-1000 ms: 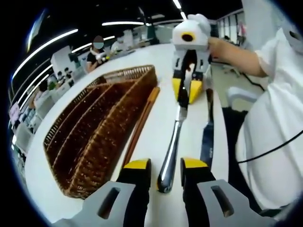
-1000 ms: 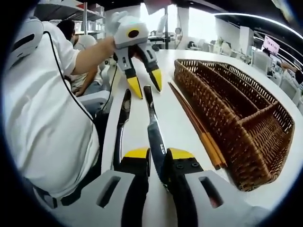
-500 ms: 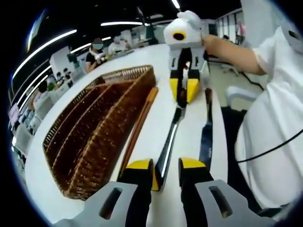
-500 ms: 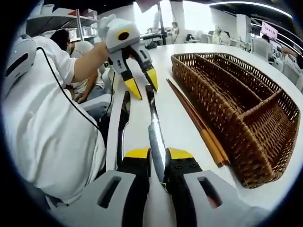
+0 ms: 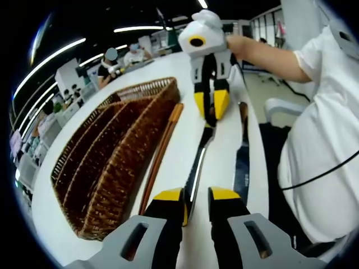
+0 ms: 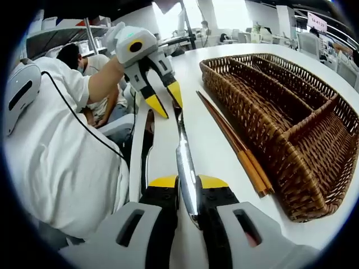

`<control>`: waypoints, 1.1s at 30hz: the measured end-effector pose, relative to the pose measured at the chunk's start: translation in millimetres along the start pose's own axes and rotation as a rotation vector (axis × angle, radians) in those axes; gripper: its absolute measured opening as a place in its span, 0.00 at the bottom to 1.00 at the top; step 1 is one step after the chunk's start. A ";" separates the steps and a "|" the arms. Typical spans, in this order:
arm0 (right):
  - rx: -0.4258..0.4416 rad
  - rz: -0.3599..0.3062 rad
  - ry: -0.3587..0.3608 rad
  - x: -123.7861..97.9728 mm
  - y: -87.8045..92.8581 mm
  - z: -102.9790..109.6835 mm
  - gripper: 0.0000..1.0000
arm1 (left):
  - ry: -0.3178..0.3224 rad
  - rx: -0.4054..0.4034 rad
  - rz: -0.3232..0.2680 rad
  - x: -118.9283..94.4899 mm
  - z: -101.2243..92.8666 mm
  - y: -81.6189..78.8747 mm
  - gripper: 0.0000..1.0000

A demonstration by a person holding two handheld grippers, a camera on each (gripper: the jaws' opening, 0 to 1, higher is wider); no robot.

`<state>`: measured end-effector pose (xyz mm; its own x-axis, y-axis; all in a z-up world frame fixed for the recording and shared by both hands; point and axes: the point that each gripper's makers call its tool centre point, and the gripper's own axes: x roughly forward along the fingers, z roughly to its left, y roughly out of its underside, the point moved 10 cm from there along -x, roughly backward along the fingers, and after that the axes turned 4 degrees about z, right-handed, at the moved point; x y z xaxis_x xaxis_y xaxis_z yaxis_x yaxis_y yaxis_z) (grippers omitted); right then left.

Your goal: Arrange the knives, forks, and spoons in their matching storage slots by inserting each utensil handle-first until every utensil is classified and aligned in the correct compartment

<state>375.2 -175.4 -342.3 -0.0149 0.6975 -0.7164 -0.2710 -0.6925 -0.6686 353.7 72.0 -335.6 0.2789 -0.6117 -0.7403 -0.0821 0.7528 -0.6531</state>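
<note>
A silver table knife [image 5: 197, 162] hangs above the white table [image 5: 224, 145], held between both grippers. My right gripper [image 6: 188, 185] is shut on its blade end [image 6: 184, 157]; in the left gripper view it [image 5: 207, 106] comes down from the top. My left gripper [image 5: 196, 196] is open with the knife's handle end between its jaws, close to the left jaw. In the right gripper view the left gripper [image 6: 167, 101] shows its yellow fingertips spread around the far end. A wicker slotted basket [image 5: 106, 157] [image 6: 280, 106] lies beside them.
A second knife [image 5: 242, 162] [image 6: 147, 151] lies along the table's edge near the person in a white shirt [image 5: 320, 162]. Brown chopsticks [image 5: 160, 151] [image 6: 235, 143] rest against the basket's long side. People sit at tables in the background.
My left gripper's jaws have narrowed around the knife's handle end. The knife has risen a little off the table with the right gripper shut on it throughout.
</note>
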 end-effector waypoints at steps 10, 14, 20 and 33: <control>0.012 0.009 -0.019 -0.3 0.0 -1.7 0.11 | 0.001 0.041 0.027 4.9 0.3 -5.7 0.15; 0.036 0.015 -0.035 -0.6 -0.8 -4.3 0.11 | 0.003 0.064 0.036 6.8 0.8 -9.2 0.15; 0.063 0.029 -0.058 -0.3 -2.7 -6.8 0.11 | 0.027 0.055 0.051 9.4 5.1 -13.5 0.14; 0.139 0.062 -0.120 0.2 -6.1 -14.5 0.11 | 0.115 0.081 0.142 12.4 12.3 -24.2 0.13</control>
<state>390.8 -173.7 -341.3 -0.1483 0.6773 -0.7206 -0.3960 -0.7084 -0.5843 370.9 49.2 -327.0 0.1582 -0.5184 -0.8403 -0.0343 0.8477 -0.5294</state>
